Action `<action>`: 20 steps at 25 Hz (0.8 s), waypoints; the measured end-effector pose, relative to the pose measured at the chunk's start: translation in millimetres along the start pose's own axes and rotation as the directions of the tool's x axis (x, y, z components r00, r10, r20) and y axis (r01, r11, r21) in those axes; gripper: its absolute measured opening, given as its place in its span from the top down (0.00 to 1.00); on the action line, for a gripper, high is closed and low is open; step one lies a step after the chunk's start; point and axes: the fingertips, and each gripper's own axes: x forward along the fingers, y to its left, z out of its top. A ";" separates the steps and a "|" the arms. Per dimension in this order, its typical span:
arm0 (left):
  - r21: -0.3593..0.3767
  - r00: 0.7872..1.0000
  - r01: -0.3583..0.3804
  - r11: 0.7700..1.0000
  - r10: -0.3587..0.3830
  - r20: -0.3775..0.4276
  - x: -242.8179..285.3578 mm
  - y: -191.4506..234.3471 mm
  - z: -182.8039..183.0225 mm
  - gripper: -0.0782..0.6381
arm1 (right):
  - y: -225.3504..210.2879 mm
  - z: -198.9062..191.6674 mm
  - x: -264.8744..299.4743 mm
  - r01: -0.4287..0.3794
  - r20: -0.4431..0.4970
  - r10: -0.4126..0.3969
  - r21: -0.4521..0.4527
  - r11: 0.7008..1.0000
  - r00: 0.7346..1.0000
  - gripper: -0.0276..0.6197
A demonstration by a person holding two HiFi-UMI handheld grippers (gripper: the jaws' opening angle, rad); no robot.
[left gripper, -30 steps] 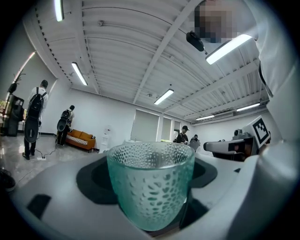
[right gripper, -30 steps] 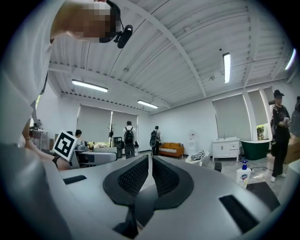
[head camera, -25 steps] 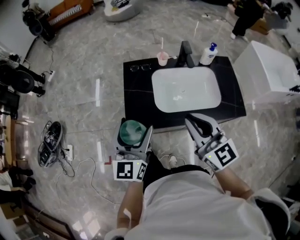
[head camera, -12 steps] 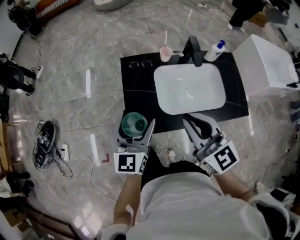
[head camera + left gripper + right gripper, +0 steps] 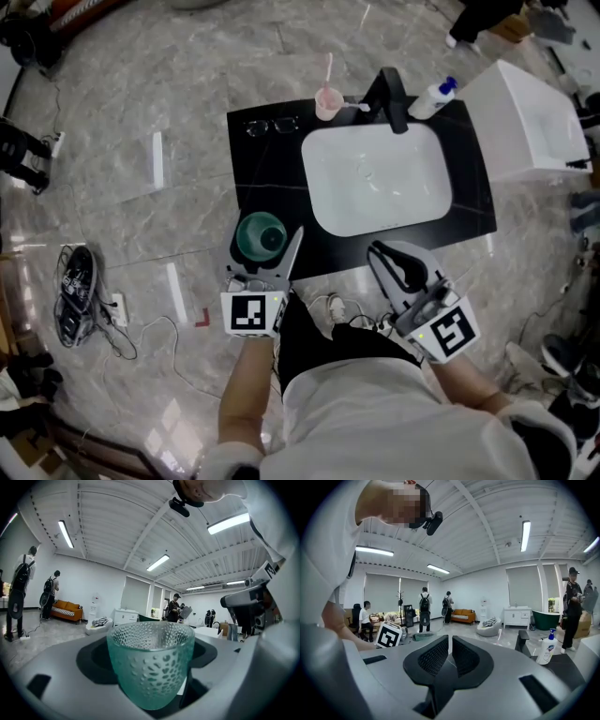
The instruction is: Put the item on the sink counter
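Note:
A green dimpled glass cup [image 5: 261,235] [image 5: 151,663] sits upright between the jaws of my left gripper [image 5: 265,246] [image 5: 151,677], which is shut on it. In the head view the cup hangs at the front left corner of the black sink counter [image 5: 262,178], which holds a white basin [image 5: 377,178]. My right gripper [image 5: 392,255] [image 5: 450,652] is shut with nothing in it and hovers at the counter's front edge, right of the basin's middle.
At the counter's back stand a pink cup with a toothbrush [image 5: 326,99], a black tap [image 5: 394,97], a soap bottle [image 5: 434,97] [image 5: 547,647] and glasses [image 5: 272,125]. A white box [image 5: 530,117] stands right of the counter. Cables [image 5: 122,314] lie on the floor. People [image 5: 424,607] stand far off.
The left gripper with the cup has moved forward, from in front of the counter to its front left corner. The right gripper shifted slightly forward along the front edge.

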 end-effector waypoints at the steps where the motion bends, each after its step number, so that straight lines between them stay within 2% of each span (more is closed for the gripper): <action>1: 0.008 1.000 0.003 1.000 -0.003 -0.006 3.9 2.0 -3.6 0.33 | -0.6 -1.7 1.0 0.001 -0.005 -0.001 0.000 1.000 1.000 0.88; 5: 0.026 1.000 -0.003 1.000 0.004 -0.011 17.8 8.8 -17.0 0.33 | -4.0 -7.1 5.9 0.005 -0.020 -0.005 0.002 1.000 1.000 0.88; 9: 0.006 1.000 -0.017 1.000 0.017 -0.013 26.8 16.3 -22.9 0.33 | -2.2 -9.7 12.0 -0.001 -0.028 0.001 -0.001 1.000 1.000 0.88; 20: 0.021 1.000 -0.013 1.000 0.013 -0.008 50.5 36.0 -38.1 0.33 | -6.1 -30.7 21.5 0.012 -0.092 -0.011 0.010 1.000 0.996 0.88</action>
